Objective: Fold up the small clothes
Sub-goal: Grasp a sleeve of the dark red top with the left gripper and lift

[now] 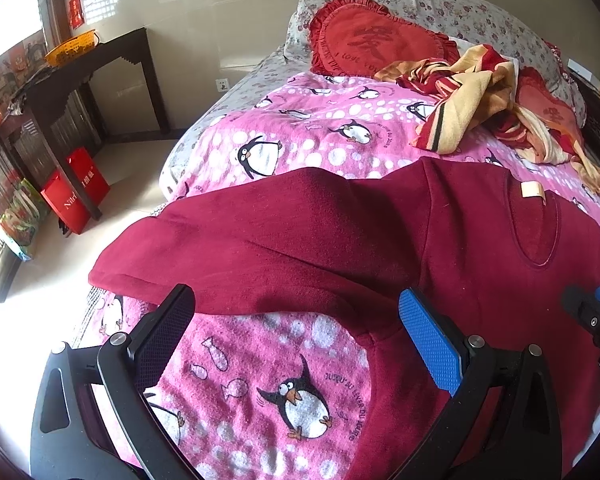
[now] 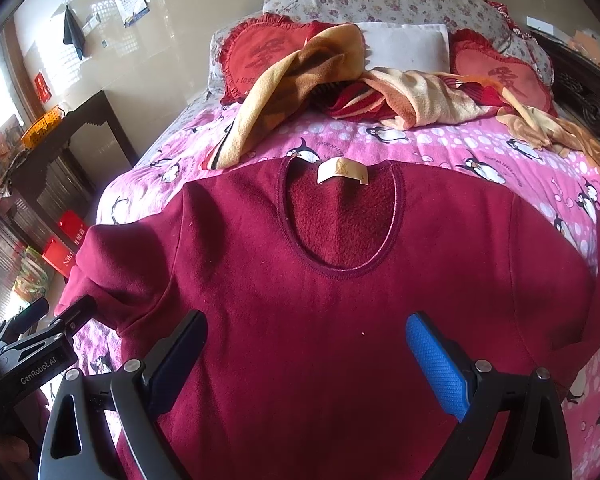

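Two grippers hang over the bed, and both have their jaws spread wide with nothing between them. The left gripper (image 1: pixel 296 322) sits above the pink penguin blanket (image 1: pixel 260 392), just below the left sleeve (image 1: pixel 236 240) of the dark red sweater (image 2: pixel 332 320). That sleeve runs out sideways toward the edge of the bed, its cuff end reaching the blanket's border. The right gripper (image 2: pixel 306 344) is poised over the sweater's chest, below the round neckline (image 2: pixel 340 268). The sweater lies flat, front up, spread across the blanket, with a cream label (image 2: pixel 342 172) showing inside the collar. Its other sleeve drapes down on the far right. Further up the bed a rumpled yellow and red towel (image 2: pixel 300 80) is heaped in front of two red heart cushions (image 2: pixel 260 60) and the floral pillows (image 2: pixel 380 0). A dark side table (image 1: pixel 100 64) with an orange basket (image 1: pixel 70 46) stands by the wall, red bags (image 1: pixel 76 192) at its foot
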The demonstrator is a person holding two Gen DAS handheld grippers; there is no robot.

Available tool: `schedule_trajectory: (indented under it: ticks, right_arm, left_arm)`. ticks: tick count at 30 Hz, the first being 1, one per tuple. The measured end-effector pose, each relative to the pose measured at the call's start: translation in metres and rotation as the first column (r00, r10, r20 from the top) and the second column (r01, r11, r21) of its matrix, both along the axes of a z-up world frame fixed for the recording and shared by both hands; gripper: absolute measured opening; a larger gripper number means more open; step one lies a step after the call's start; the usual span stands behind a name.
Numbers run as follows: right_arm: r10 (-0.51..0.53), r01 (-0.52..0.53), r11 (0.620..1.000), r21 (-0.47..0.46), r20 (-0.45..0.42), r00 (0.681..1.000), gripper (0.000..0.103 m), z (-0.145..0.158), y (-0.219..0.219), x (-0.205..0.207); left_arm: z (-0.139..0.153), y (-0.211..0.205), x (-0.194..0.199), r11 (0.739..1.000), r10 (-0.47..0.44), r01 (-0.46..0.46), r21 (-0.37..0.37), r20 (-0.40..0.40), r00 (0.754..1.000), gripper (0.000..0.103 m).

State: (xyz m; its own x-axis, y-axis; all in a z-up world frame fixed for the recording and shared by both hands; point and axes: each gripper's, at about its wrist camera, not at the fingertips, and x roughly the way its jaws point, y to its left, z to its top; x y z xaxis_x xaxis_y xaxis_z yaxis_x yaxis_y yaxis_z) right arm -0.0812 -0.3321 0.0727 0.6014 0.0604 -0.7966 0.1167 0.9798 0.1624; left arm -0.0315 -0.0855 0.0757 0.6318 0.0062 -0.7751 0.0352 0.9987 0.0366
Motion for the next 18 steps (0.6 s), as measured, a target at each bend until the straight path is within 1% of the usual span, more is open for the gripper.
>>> schedule_trajectory:
  ticks: [4,7,9,11,14,16,18]
  right_arm:
    - [0.006,-0.006,1.000,0.001,-0.002,1.000,0.099,0.000,0.003,0.002]
    - [0.012,-0.012,1.000,0.006,-0.006,1.000,0.099,-0.002,0.005,0.004]
    - [0.016,-0.016,1.000,0.010,-0.012,1.000,0.099,-0.004,0.006,0.005]
    - [0.021,-0.021,1.000,0.012,-0.018,1.000,0.099,-0.005,0.007,0.006]
    - [0.026,-0.025,1.000,0.016,-0.020,0.999,0.099,-0.006,0.008,0.007]
    - [0.028,-0.028,0.999,0.020,-0.022,0.999,0.099,-0.007,0.008,0.008]
    - [0.029,-0.028,0.999,0.025,-0.029,0.999,0.099,-0.009,0.009,0.009]
  left_arm:
    - [-0.001,0.015,0.002,1.000,0.022,-0.022,-0.020,-0.010,1.000,0.102]
    - [-0.005,0.036,0.007,0.998,0.053,-0.054,-0.041,-0.030,0.998,0.102]
    - [-0.011,0.057,0.012,0.992,0.072,-0.078,-0.095,-0.062,0.995,0.102]
    - [-0.015,0.080,0.018,0.978,0.120,-0.134,-0.158,-0.098,0.988,0.102]
    - [-0.020,0.122,0.024,0.939,0.208,-0.234,-0.252,-0.125,0.970,0.102]
    - [-0.027,0.150,0.029,0.898,0.270,-0.305,-0.316,-0.151,0.951,0.102]
    - [-0.036,0.176,0.034,0.846,0.323,-0.374,-0.380,-0.193,0.927,0.102]
